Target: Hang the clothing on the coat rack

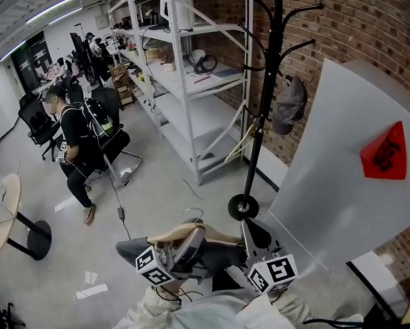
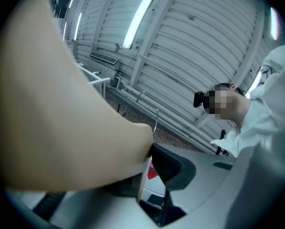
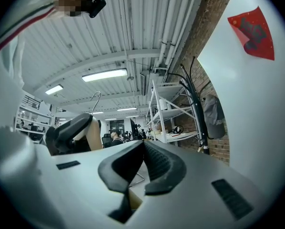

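A black coat rack (image 1: 269, 81) stands by the brick wall with a grey cap (image 1: 291, 105) on one arm; both show in the right gripper view too, the rack (image 3: 198, 113) and the cap (image 3: 214, 116). White clothing with a red triangle (image 1: 328, 163) fills the right side. My left gripper (image 1: 181, 252) is shut on a tan wooden hanger (image 1: 184, 235) with a metal hook (image 1: 191, 213). In the left gripper view the hanger (image 2: 66, 118) fills the left and presses against the black pad (image 2: 171, 168). My right gripper (image 1: 256, 235) sits beside it, shut (image 3: 143, 149), with nothing visible between its pads.
White metal shelving (image 1: 184, 67) runs along the wall left of the rack. The rack's round base (image 1: 243, 206) sits on the floor just beyond my grippers. A seated person (image 1: 78, 139) and a round table (image 1: 3, 211) are at the left.
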A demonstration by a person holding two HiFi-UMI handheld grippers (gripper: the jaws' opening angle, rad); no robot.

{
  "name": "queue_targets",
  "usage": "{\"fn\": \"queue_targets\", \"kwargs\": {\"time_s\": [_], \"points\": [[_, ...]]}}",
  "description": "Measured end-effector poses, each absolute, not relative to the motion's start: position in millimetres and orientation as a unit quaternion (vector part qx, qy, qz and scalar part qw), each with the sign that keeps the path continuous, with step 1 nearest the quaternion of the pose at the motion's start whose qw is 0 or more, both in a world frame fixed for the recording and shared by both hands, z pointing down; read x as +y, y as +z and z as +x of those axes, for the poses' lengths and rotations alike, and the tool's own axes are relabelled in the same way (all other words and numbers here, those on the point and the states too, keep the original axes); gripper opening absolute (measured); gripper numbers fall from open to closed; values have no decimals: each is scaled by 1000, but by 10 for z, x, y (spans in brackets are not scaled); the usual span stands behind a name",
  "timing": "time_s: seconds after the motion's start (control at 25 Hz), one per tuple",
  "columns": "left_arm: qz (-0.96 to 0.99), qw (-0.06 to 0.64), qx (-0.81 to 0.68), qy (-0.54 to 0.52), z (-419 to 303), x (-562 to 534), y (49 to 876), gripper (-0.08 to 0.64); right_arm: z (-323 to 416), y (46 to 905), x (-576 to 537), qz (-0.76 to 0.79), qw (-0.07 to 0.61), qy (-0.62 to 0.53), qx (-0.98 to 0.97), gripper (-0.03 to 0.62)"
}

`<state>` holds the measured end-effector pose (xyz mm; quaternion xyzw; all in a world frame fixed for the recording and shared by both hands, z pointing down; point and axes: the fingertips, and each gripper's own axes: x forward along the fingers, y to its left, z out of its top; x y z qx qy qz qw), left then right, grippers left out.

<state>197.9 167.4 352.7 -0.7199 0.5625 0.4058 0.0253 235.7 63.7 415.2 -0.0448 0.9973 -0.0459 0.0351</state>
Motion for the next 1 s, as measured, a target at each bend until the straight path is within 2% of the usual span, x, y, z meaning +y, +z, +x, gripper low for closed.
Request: {"fn": "queue_targets", "kwargs": {"time_s": [1.0], "points": [[-728, -3, 551, 408, 58, 190, 3560, 98, 409, 4115, -749, -46, 41, -53, 997, 25]]}}
